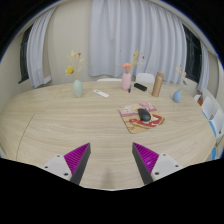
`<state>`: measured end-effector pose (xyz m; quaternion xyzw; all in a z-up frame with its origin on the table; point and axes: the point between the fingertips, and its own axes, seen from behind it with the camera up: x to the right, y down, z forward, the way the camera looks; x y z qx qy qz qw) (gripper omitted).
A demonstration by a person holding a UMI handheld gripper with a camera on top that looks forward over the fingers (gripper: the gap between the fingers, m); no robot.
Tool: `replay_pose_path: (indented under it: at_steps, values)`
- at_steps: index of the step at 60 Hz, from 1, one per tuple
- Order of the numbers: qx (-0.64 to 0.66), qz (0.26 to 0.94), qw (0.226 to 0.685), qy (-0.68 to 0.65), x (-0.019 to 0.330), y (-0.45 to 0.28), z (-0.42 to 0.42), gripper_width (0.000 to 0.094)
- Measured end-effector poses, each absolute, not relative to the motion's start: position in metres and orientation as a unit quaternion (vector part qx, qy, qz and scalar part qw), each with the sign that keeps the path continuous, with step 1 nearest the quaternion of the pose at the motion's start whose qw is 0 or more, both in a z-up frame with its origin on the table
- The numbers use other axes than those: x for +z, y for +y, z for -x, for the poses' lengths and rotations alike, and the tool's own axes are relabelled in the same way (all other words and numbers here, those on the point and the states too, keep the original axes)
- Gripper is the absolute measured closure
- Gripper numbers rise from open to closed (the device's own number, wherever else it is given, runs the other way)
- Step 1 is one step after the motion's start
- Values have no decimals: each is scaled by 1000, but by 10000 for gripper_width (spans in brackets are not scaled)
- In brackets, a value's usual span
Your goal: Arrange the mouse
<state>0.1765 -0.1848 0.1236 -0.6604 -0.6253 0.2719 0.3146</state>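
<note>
- Tool (112,160): the 2 fingers stand wide apart with purple pads (76,158) facing inward; nothing is between them, nothing held.
- Mouse (144,116): a dark mouse lies on a reddish mat (135,122) on the counter (60,130), well beyond the fingertips and a little toward the right finger's side.
- Other items at the counter's far side: a vase with flowers (77,86), a small white object (101,94), a pink vase (127,80), a brown bottle (157,84).
- Progress, judged: no grasp made, mouse untouched on the mat. Approach, closing on the mouse and placing all remain.
- Target position for the mouse cannot be told.
</note>
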Motion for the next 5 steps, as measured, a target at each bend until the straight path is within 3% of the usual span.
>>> replay_pose_path:
  at_steps: [5]
  values:
    - [276,660,316,-623,126,-195,-182,77]
